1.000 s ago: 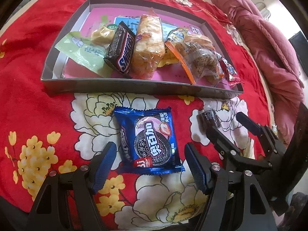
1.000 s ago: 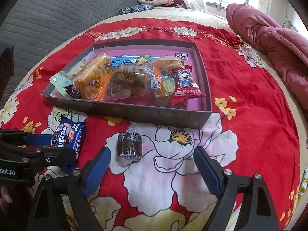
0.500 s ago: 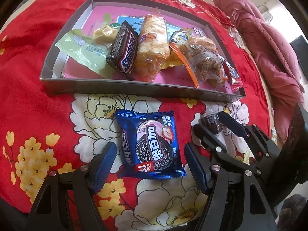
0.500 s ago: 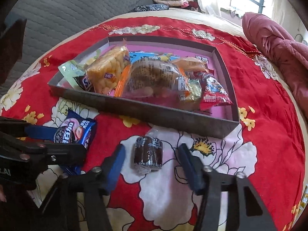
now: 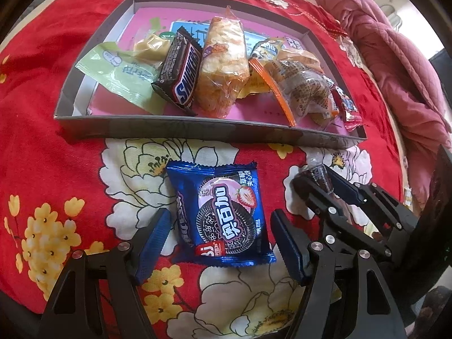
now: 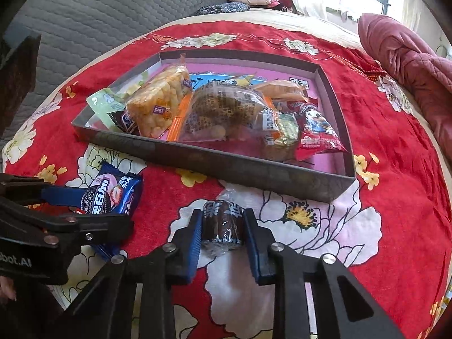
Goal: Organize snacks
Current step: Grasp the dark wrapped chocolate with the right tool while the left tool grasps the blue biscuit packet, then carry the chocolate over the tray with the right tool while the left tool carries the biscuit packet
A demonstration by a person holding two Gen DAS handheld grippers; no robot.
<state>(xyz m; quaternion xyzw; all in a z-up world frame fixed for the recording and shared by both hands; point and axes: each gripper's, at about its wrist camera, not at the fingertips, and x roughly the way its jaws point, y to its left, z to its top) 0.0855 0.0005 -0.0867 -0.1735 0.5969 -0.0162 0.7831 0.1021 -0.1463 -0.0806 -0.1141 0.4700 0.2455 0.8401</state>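
Note:
A blue Oreo packet (image 5: 221, 214) lies flat on the red floral bedspread, between the open blue pads of my left gripper (image 5: 220, 244); the pads do not touch it. It also shows in the right wrist view (image 6: 108, 195). My right gripper (image 6: 223, 230) is shut on a small dark wrapped snack (image 6: 223, 226), which still rests on the bedspread; the same snack shows between its fingers in the left wrist view (image 5: 322, 179). The grey snack box (image 5: 180, 130) with a pink floor stands just beyond, holding several snacks, among them a Snickers bar (image 5: 180, 70).
The box's front wall (image 6: 226, 166) stands between both grippers and the snacks inside. A pink quilt (image 6: 409, 65) is bunched at the right. A grey quilted headboard (image 6: 99, 8) rises behind the bed. The two grippers are close side by side.
My right gripper has moved forward around the dark wrapped snack and closed on it. My left gripper has edged forward, with the Oreo packet now further between its open pads.

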